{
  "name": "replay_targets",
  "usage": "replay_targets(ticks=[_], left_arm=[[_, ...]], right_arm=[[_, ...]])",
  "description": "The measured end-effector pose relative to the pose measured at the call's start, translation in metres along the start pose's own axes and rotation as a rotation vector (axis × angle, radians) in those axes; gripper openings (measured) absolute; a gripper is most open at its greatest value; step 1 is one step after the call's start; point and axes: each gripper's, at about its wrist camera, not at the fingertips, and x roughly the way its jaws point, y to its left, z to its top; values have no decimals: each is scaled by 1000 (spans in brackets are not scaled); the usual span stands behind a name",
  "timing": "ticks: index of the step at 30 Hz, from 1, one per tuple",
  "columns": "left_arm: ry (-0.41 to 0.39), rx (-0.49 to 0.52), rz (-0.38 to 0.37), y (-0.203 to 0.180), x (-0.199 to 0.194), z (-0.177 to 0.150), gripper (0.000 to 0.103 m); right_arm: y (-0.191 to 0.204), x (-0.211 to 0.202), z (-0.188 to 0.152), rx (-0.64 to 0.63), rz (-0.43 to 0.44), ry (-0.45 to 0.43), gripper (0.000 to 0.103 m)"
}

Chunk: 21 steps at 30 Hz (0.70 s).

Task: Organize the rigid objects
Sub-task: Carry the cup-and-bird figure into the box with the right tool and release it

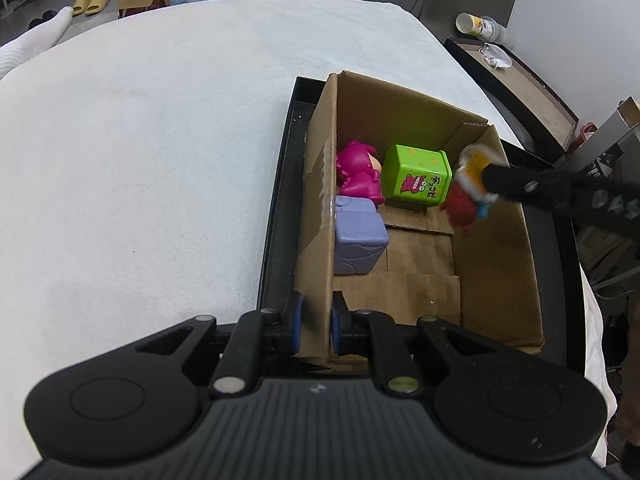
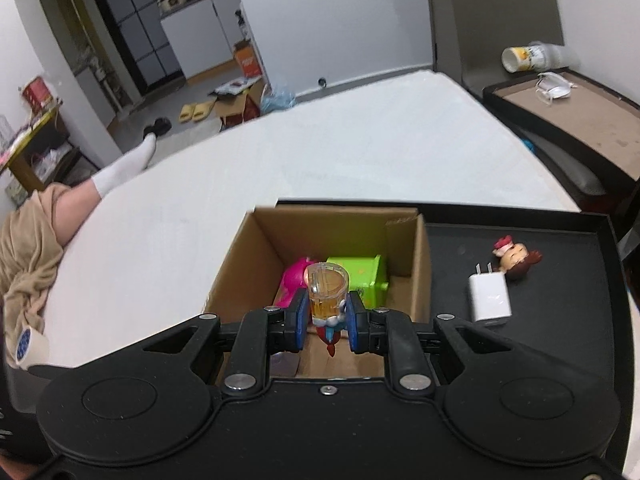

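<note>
A cardboard box (image 1: 496, 256) stands on a black tray (image 1: 276, 216). Inside lie a pink figurine (image 1: 358, 174), a green cube (image 1: 418, 178) and a lilac block (image 1: 358, 240). My left gripper (image 1: 317, 322) is shut on the box's near left wall. My right gripper (image 2: 327, 322) is shut on a small toy with a clear amber cup (image 2: 326, 290) and red parts, held above the box (image 2: 420, 256). That toy (image 1: 470, 188) also shows in the left wrist view, blurred, over the box's right side. The pink figurine (image 2: 292, 280) and green cube (image 2: 366, 276) lie below it.
On the black tray (image 2: 560, 320) right of the box lie a white charger (image 2: 490, 300) and a small doll figurine (image 2: 516, 256). The white table (image 1: 140, 160) stretches left. A person's leg in a white sock (image 2: 120, 172) rests at the table's left edge. A side table (image 2: 580, 120) holds a cup and mask.
</note>
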Motion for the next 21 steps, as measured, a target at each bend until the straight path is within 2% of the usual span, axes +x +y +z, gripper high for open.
replay_targets(ticks=[7, 21], left_arm=[[-2, 2, -3, 0, 0, 0, 13], [-1, 2, 0, -1, 0, 0, 14]], right_arm=[[12, 17, -10, -35, -8, 57, 20], [26, 41, -21, -94, -51, 113, 21]])
